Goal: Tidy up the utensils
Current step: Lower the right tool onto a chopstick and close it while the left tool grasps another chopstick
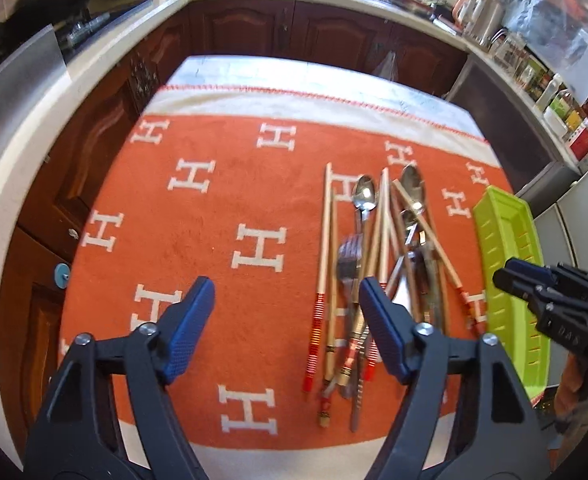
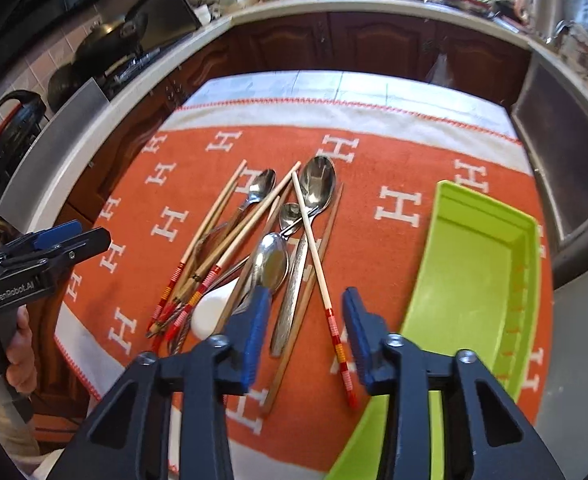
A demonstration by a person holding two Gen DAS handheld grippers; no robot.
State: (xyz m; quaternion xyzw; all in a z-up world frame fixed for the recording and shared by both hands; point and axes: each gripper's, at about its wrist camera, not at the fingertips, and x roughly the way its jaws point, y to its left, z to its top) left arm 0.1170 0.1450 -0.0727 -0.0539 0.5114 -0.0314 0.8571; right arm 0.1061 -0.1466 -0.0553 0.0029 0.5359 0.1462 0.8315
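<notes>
Several utensils [image 1: 378,264] lie heaped on an orange cloth [image 1: 197,216] with white H marks: steel spoons, a fork, and pale wooden chopsticks with red-and-orange banded ends, crossing one another. From the left wrist, the left gripper [image 1: 287,320] hangs over the cloth with its blue pads spread wide and nothing between them; its right pad overlaps the heap's near edge. A lime-green tray [image 1: 510,280] sits just right of the heap, and the right gripper [image 1: 510,278] shows in front of it.

From the right wrist, the right gripper [image 2: 304,322] stands part spread above the heap [image 2: 261,240], a spoon handle and one chopstick [image 2: 322,292] seen between its pads, neither pressed. A white ceramic spoon [image 2: 213,312] lies at the heap's near side. The tray [image 2: 474,272], empty, lies at the right.
</notes>
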